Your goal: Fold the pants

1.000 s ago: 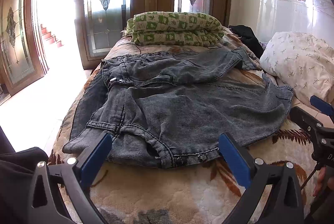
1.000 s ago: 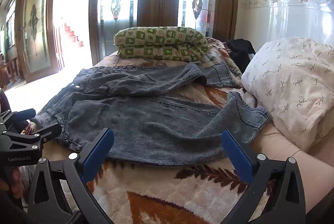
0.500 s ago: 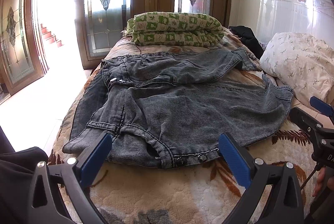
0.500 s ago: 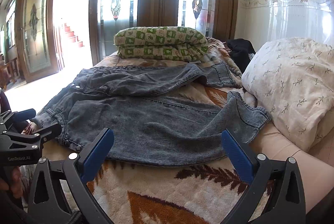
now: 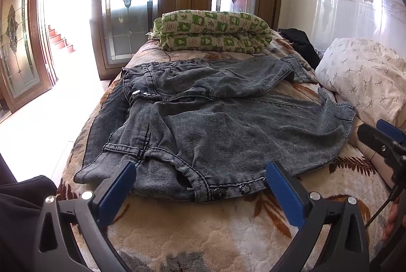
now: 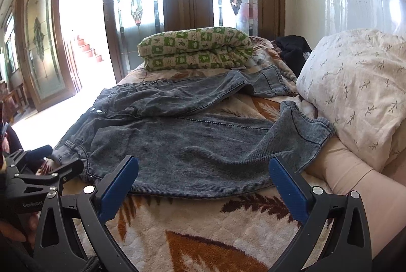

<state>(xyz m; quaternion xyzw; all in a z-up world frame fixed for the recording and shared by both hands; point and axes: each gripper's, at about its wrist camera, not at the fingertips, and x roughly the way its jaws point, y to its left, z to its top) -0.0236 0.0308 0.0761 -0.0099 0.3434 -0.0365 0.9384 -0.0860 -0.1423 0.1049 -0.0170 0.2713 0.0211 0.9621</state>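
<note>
Grey washed denim pants point(image 5: 215, 125) lie spread and rumpled across the bed, waist to the left and leg ends to the right; they also show in the right wrist view point(image 6: 192, 137). My left gripper point(image 5: 200, 178) is open and empty, hovering just in front of the near waistband with its buttons. My right gripper point(image 6: 203, 175) is open and empty, hovering in front of the near leg's lower edge. Each gripper appears at the edge of the other's view.
A patterned cream and brown blanket point(image 5: 215, 229) covers the bed. A folded green checked quilt point(image 5: 213, 31) lies at the far end. A white floral pillow point(image 6: 355, 89) and dark clothing point(image 5: 299, 41) lie right. The bed's left edge drops to the floor.
Both grippers stay almost still; the views shift only slightly. The pants have not moved.
</note>
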